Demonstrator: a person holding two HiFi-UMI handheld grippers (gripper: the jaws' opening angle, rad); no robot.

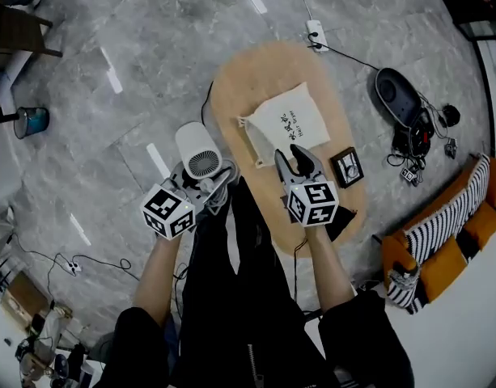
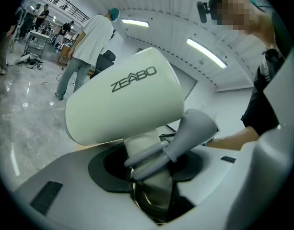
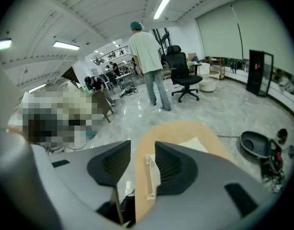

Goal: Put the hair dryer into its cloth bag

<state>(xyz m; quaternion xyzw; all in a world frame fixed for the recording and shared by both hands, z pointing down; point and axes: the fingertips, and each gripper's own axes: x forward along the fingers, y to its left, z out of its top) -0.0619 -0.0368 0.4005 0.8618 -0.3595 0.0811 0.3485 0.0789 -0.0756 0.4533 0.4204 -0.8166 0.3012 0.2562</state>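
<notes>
**A:** Dryer [image 1: 201, 158] pinched by its handle in the left gripper [image 2: 147, 162], held off the table's [image 1: 231, 87] left edge, over the floor and apart from the bag [image 1: 284, 124]. How far along is this?

**B:** Early, by my reading. The bag lies flat on the table and looks empty. The dryer has not reached it.

**A:** And the other hand?

**B:** The right gripper [image 1: 298, 166] hangs over the table at the bag's near edge. Its jaws are spread with nothing pinched between them.

**A:** What remains?

**B:** Probably everything: lift the bag's mouth open, bring the dryer across, slide it inside. I cannot tell from here which edge is the mouth.

**A:** The count?

**B:** One dryer, one bag, one table, two grippers.
</notes>
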